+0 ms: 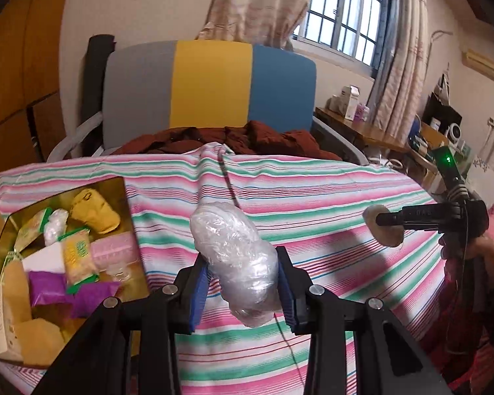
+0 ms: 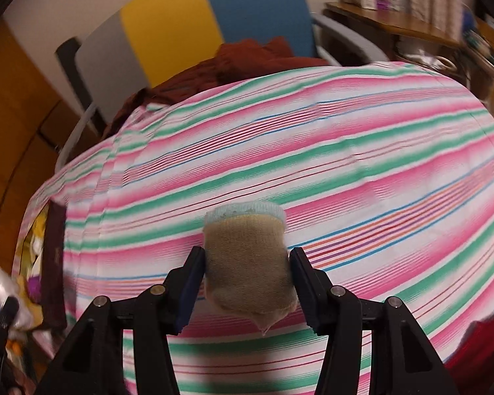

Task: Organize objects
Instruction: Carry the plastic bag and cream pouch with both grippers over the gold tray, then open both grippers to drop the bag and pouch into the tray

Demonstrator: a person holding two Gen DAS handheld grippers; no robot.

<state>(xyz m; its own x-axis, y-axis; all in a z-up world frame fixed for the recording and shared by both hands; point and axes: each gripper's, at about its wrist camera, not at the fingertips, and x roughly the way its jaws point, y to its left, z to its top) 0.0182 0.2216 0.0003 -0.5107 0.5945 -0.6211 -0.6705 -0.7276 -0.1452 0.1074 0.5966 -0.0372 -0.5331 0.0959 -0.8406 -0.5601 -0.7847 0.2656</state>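
Note:
My left gripper point(image 1: 243, 283) is shut on a crumpled clear plastic bundle point(image 1: 235, 256) and holds it above the striped cloth point(image 1: 329, 197). My right gripper point(image 2: 247, 283) is shut on a rolled tan sock with a light blue cuff point(image 2: 247, 260), also above the striped cloth point(image 2: 313, 131). The right gripper point(image 1: 383, 227) shows in the left wrist view at the right, with the sock point(image 1: 380, 230) end-on. An open box point(image 1: 3, 296) at the left holds snack packets, a yellow sock, a plastic bundle and purple wrappers. The box's edge point(image 2: 54, 263) shows at the left of the right wrist view.
A chair point(image 1: 210, 89) with grey, yellow and blue panels stands behind the table, with dark red clothing point(image 1: 233, 138) on its seat. A wooden desk point(image 1: 372, 131) with clutter is at the back right. A cable point(image 1: 227, 177) lies across the cloth.

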